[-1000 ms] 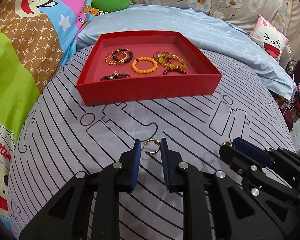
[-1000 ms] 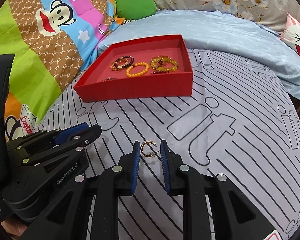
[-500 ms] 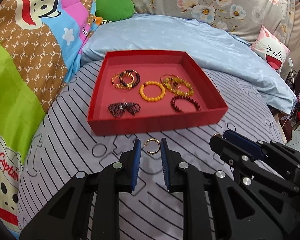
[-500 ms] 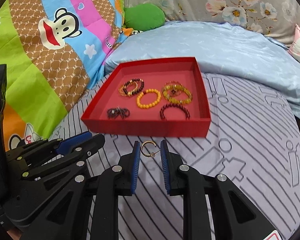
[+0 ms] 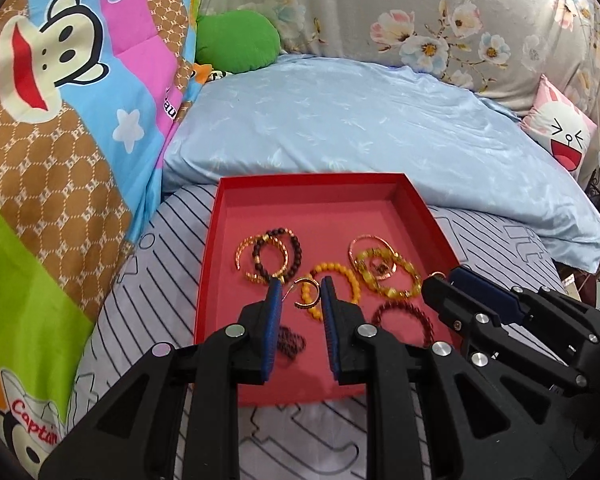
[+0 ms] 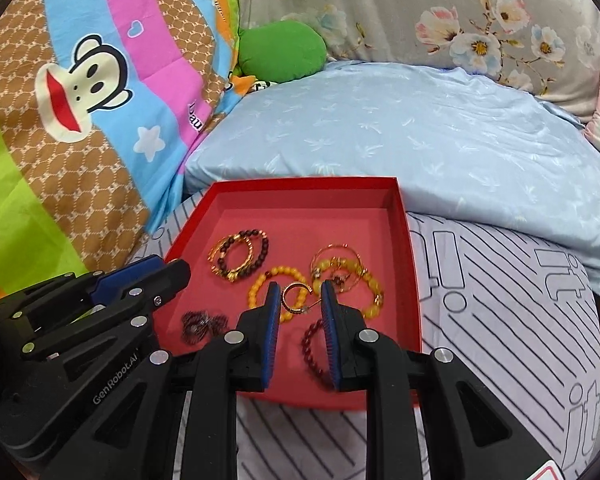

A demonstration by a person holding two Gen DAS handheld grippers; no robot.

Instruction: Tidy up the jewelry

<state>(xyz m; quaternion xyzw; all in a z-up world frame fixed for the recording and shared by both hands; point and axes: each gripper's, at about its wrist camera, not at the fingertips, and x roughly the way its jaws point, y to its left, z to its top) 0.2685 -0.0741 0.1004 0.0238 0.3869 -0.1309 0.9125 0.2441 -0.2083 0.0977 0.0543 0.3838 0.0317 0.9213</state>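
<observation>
Left gripper point(image 5: 300, 292): blue-padded jaws narrowly set, clamping a small gold hoop earring point(image 5: 305, 293) above the tray.
Right gripper point(image 6: 298, 294): likewise pinching a second gold hoop earring point(image 6: 294, 298).
Tray: shallow red cardboard box tray point(image 5: 416, 200) on striped grey bedding point(image 6: 500, 300).
Contents: orange beaded bracelet point(image 5: 340, 270), yellow bead bracelet point(image 5: 404, 286), dark red bracelet point(image 5: 424, 316).

— What's the setting?
— A bed point(image 5: 148, 320) under a grey sheet with black line print. A pale blue quilt point(image 5: 360, 120) lies across its far part.
— And on the left?
— A bright cartoon-monkey blanket point(image 5: 60, 100), with a green cushion point(image 5: 236, 42) beside it.
— Behind?
— Grey floral fabric point(image 5: 420, 8), and a pink laughing-face pillow point(image 5: 564, 136) at the right.
</observation>
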